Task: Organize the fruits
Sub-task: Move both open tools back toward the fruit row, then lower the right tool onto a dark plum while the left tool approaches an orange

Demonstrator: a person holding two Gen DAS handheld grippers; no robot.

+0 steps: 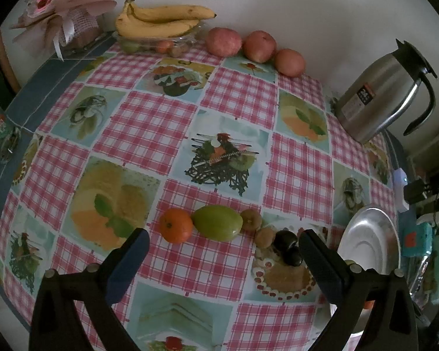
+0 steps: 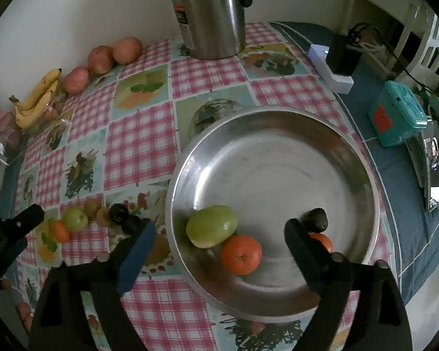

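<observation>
Landmark: steel bowl (image 2: 278, 134), wide and shallow, on the checked tabletop (image 2: 143, 143).
In the bowl: green fruit (image 2: 212, 226) touching an orange (image 2: 240, 254) at the near-left of the floor; dark fruit (image 2: 316, 219) at the near-right, with a second orange (image 2: 322, 241) partly hidden behind a finger.
Right tool (image 2: 219, 242): hangs over the bowl's near edge, jaws spread wide, nothing between the pads; one finger outside the rim, the other over the inside.
Left of the bowl: row on the tabletop, fruits touching: small orange (image 1: 176, 225), green fruit (image 1: 218, 223), two brownish fruits (image 1: 251, 219), two dark fruits (image 1: 286, 241) nearest the bowl.
Left tool (image 1: 222, 248): above that row, jaws spread wide and holding nothing.
Far left of the bowl: bananas (image 1: 161, 20) on a clear dish by the wall, three reddish apples (image 1: 257, 46) beside them.
Behind the bowl: steel jug (image 2: 210, 11), upright.
Right of the bowl: teal box (image 2: 395, 117) on a blue cloth.
</observation>
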